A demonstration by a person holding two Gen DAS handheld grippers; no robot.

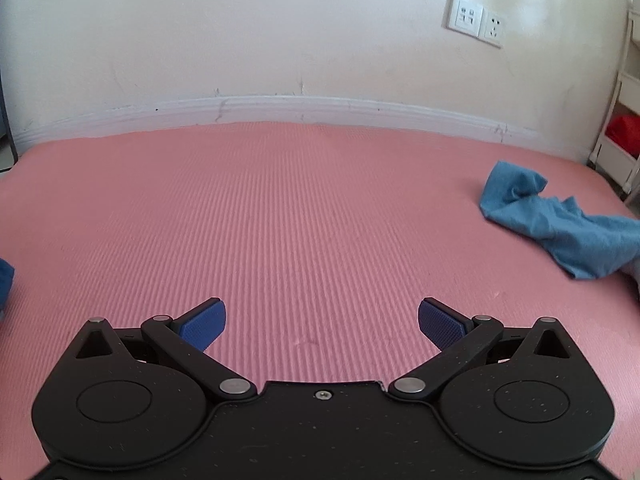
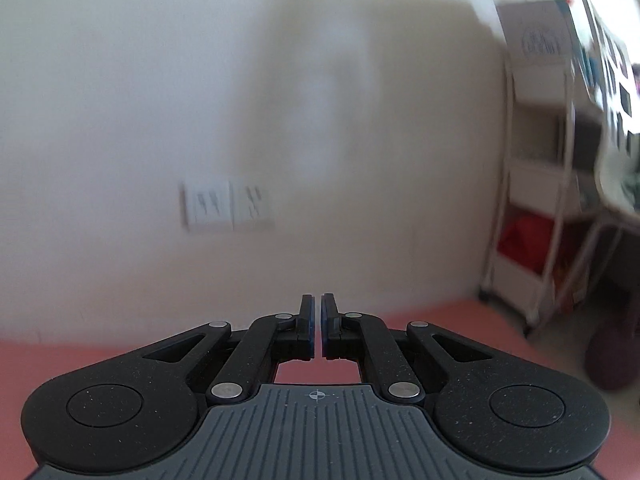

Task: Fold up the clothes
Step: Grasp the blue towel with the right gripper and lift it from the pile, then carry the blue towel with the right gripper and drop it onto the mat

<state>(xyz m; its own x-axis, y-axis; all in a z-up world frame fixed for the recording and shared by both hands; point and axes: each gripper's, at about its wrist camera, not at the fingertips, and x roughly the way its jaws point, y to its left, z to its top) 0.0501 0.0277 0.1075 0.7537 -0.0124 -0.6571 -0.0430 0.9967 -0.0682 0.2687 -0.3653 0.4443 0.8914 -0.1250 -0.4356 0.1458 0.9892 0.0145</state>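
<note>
A crumpled blue garment (image 1: pixel 560 224) lies on the pink ribbed mat (image 1: pixel 300 220) at the far right of the left wrist view. A sliver of darker blue cloth (image 1: pixel 5 284) shows at that view's left edge. My left gripper (image 1: pixel 322 322) is open above the bare mat, nothing between its blue pads (image 1: pixel 204 326). The right wrist view is blurred. There my right gripper (image 2: pixel 316 320) is shut with nothing in it, pointing at the white wall above the mat's far edge (image 2: pixel 420 316). No clothing shows in that view.
A white wall with a double power socket (image 1: pixel 474 20) runs behind the mat, with a white baseboard (image 1: pixel 280 106) along its foot. A white shelf cart (image 2: pixel 532 200) holding something red (image 2: pixel 520 244) stands at the right, by the mat's corner.
</note>
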